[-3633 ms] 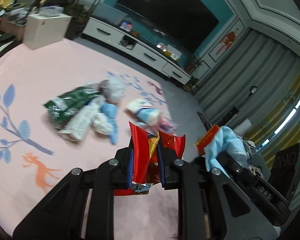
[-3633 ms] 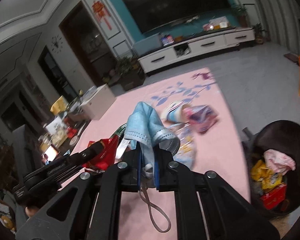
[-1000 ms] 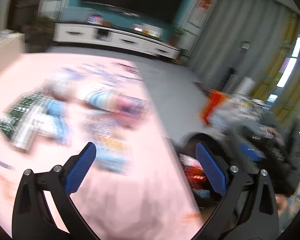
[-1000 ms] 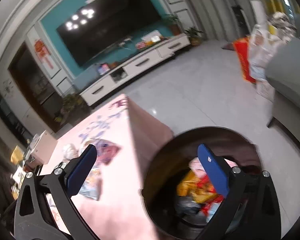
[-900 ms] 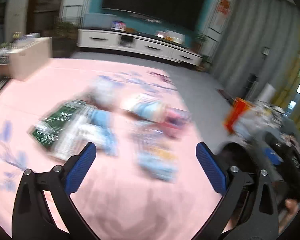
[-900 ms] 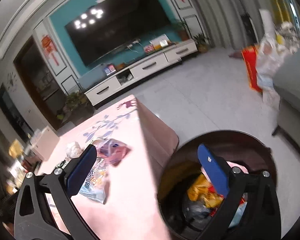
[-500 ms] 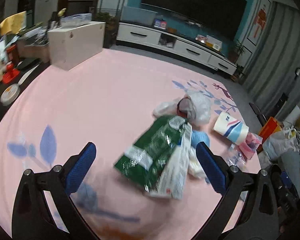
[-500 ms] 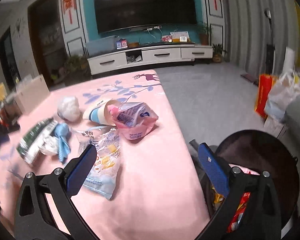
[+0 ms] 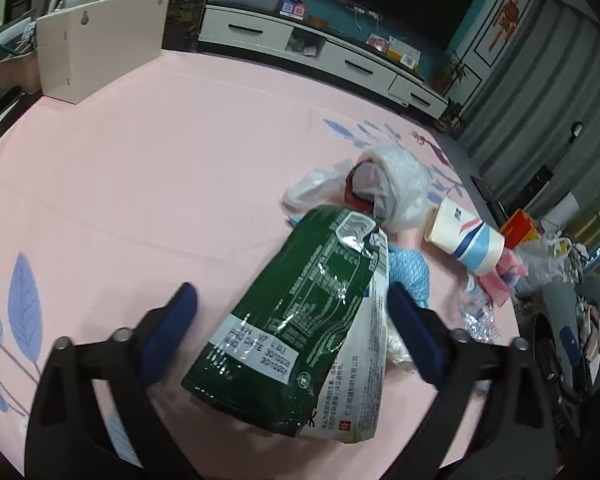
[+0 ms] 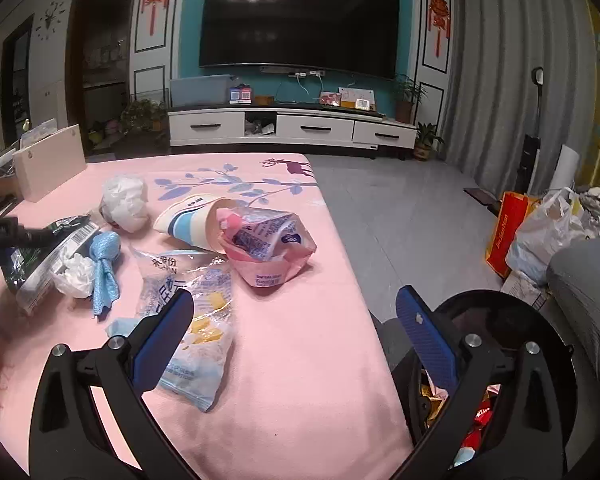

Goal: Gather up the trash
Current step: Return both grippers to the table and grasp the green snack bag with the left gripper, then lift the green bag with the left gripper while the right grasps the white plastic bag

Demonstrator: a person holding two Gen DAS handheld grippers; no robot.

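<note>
Closing around the green packet [image 9: 300,320], left claw [image 9: 290,320] not yet gripping; right claw [image 10: 296,320] wide, empty.

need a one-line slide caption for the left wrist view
Left gripper closing around a green snack bag on the pink tablecloth, with a paper cup and crumpled plastic bag beyond.

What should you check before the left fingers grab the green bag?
1. Green bag between the left gripper fingers: ok.
2. Pads pressing on it: not ok, gaps on both sides; the jaws are closing.
3. Only the green bag caught: cannot tell; a white packet lies right under it.
4. Right gripper empty: ok, open.
5. Trash bin beside the table: ok.
</note>
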